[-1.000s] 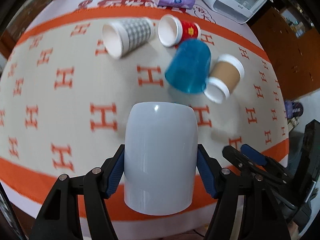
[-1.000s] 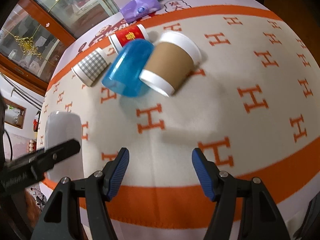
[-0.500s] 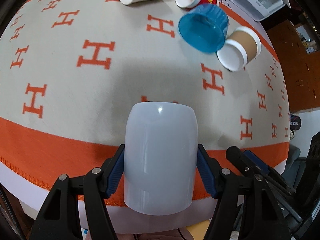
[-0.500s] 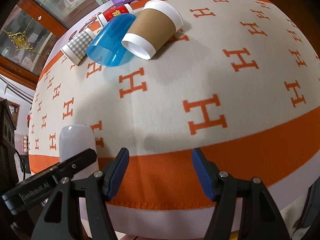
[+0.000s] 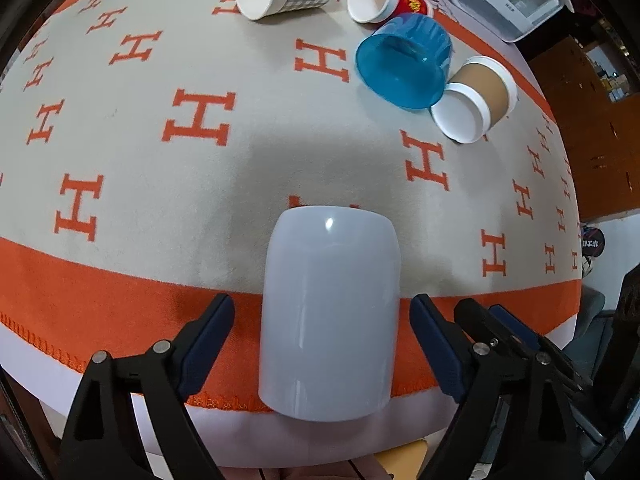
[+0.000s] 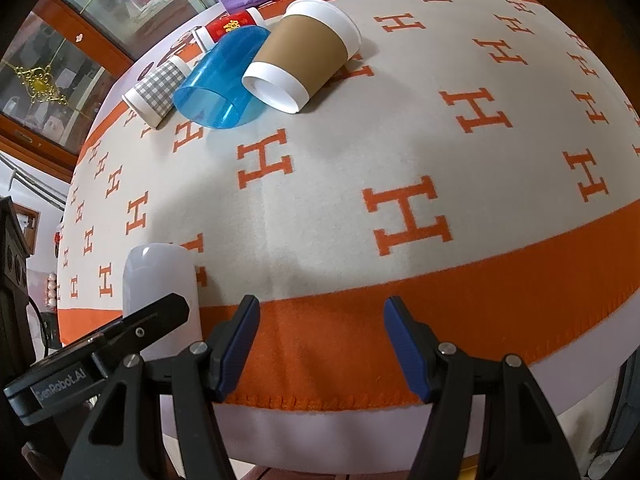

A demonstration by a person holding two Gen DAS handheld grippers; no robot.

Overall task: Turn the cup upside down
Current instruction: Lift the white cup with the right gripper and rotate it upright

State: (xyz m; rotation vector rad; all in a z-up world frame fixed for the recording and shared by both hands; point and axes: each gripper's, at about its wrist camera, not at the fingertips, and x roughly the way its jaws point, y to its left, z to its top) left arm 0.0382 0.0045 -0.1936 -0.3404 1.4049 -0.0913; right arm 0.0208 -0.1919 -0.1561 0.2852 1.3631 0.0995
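Both claws stood wide | left claw (image 5: 322, 340) flanked inverted white cup (image 5: 330, 312) on worktop (image 5: 140, 200), pads clear | advice: withdraw straight back, avoid clipping it | right claw (image 6: 322, 344) held nothing.

Orange "H" letters repeat across the cream blanket (image 6: 400, 152), "SenRobot.AI" is printed on the left gripper (image 5: 322, 344) body at near left, and the far red cup (image 6: 232, 26) bears an unreadable gold character.

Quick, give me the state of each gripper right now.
Left gripper: open, its pads clear of the white cup standing between them.
Right gripper: open, holding nothing.
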